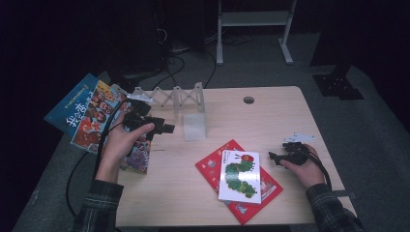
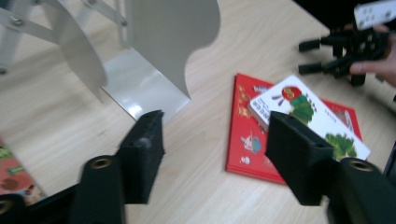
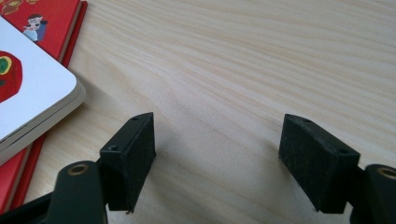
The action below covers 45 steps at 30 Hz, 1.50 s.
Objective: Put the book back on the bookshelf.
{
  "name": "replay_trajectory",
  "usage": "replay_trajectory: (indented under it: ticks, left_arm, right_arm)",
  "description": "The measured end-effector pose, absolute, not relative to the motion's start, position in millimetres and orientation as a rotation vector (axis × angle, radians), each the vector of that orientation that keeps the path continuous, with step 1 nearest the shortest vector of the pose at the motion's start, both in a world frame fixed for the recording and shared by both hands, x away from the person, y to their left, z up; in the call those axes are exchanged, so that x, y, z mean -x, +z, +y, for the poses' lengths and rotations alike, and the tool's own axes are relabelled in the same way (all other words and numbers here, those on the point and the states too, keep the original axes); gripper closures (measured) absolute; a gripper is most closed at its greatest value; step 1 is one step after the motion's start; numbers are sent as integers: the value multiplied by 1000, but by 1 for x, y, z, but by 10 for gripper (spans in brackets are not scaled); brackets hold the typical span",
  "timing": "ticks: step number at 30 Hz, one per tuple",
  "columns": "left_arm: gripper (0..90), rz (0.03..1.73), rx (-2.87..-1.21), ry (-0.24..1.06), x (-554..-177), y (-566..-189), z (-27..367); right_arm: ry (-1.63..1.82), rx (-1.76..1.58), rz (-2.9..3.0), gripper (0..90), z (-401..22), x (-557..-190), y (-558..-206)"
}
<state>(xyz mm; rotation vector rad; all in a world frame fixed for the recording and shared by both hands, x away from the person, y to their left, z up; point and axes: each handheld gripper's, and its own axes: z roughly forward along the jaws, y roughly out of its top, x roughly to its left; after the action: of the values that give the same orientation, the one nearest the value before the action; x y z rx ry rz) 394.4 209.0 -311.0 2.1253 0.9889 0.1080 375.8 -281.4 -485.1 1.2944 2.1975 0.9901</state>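
1. The left gripper (image 1: 164, 128) hangs over bare table (image 1: 193, 198) with its jaws spread and nothing between them.
2. Just beyond it stands the white folding book rack (image 1: 186, 104).
3. The right gripper (image 1: 274, 157) rests low, jaws apart and empty.
4. Just beside it lies the white caterpillar book (image 1: 240, 176), flat on a red book (image 1: 212, 166).
5. More picture books (image 1: 89, 113) lie at the table's left edge.

White caterpillar book (image 1: 240, 176) lies flat atop red book (image 1: 212, 166).
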Motion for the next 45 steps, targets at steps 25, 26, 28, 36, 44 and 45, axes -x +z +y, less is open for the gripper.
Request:
replay_trajectory:
  ticks: [25,26,28,36,44,45]
  left_arm:
    - [149,843,-2170,-70,-361,-378,163]
    - [137,840,-2171,-66,-360,-381,163]
    - [114,837,-2183,-87,-358,-387,162]
    - [62,811,-2154,-120,-347,-397,158]
    - [62,787,-2104,-94,-338,-406,148]
    - [62,781,-2116,-77,-338,-407,146]
  right_arm:
    - [992,-1274,2222,167,-279,-376,-486]
    - [991,-1275,2224,162,-279,-376,-486]
    - [989,-1274,2226,151,-279,-376,-486]
    - [984,-1277,2225,135,-278,-376,-487]
    - [983,-1279,2224,135,-278,-376,-487]
    - [983,-1279,2224,135,-278,-376,-487]
